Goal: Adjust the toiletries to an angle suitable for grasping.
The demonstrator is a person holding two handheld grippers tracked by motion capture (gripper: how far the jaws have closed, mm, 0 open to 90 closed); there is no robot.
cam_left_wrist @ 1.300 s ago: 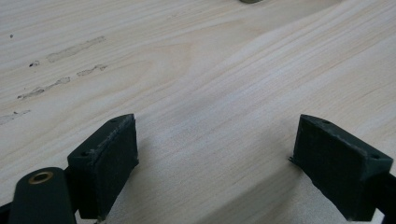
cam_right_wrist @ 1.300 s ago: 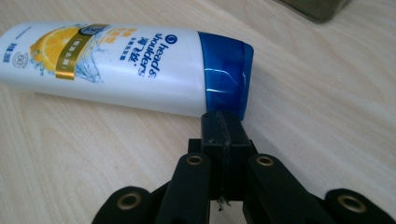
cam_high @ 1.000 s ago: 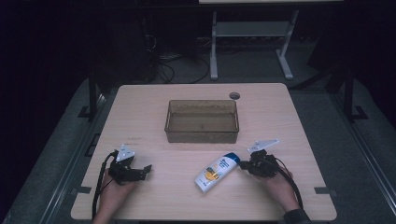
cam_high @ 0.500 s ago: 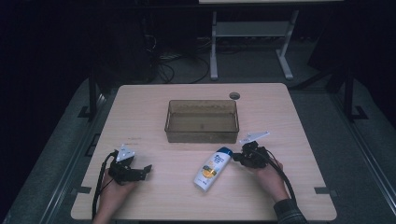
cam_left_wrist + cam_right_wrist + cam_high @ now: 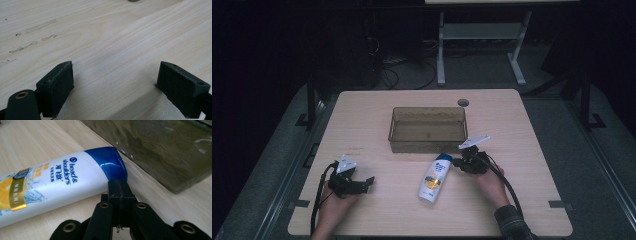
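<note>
Shampoo bottle (image 5: 435,178) lying flat on the surface (image 5: 532,150), just in front of the tinted bin (image 5: 427,129), blue cap toward it. Right gripper (image 5: 460,162) at the cap, jaws pressed together, tips touching or nearly touching the blue end (image 5: 110,160). Probably nudging or lining up for a pick; next calls for opening the jaws and straddling the bottle. Left gripper (image 5: 368,182) well to the bottle's left, jaws apart over bare wood (image 5: 112,75). Label print legible in the right gripper view, not from above.
</note>
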